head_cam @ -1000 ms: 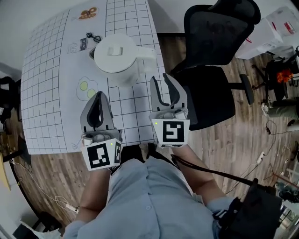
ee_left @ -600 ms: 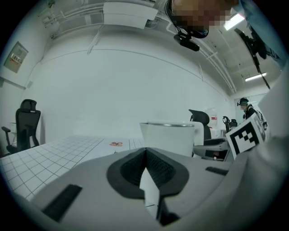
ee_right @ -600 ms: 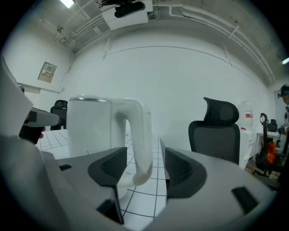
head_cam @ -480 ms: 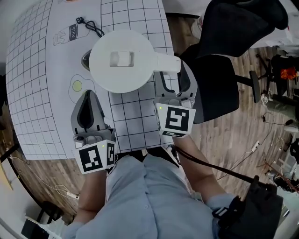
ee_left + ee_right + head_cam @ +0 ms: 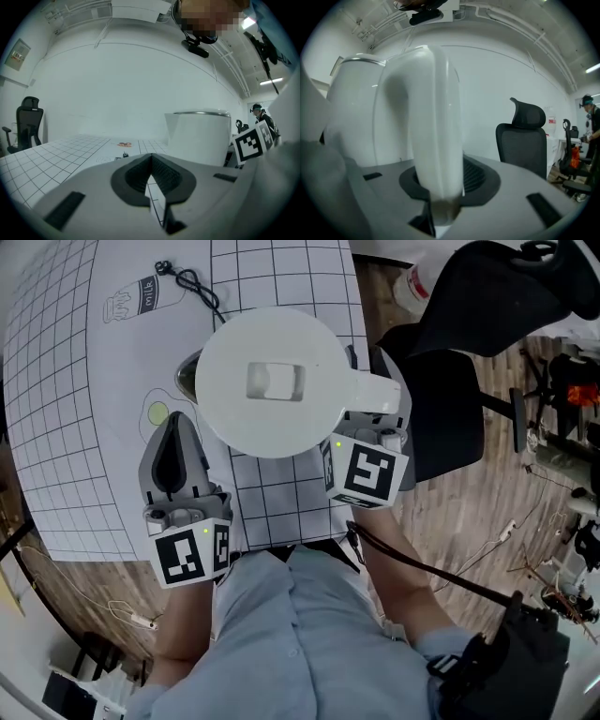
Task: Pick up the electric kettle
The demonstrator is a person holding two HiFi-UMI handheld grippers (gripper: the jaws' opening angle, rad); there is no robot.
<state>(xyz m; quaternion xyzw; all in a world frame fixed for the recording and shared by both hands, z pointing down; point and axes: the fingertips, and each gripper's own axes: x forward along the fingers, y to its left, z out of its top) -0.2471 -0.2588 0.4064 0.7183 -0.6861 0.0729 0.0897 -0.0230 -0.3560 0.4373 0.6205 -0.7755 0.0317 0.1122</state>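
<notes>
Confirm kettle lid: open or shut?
Shut. In the head view the lid lies flat and flush on the kettle.

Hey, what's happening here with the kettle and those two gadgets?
A person is working at a grid-printed table with a tool in each hand. The right tool has just been closing its jaws around the handle of a white kettle and now grips it. The left tool, shut and empty, is beside the kettle.
</notes>
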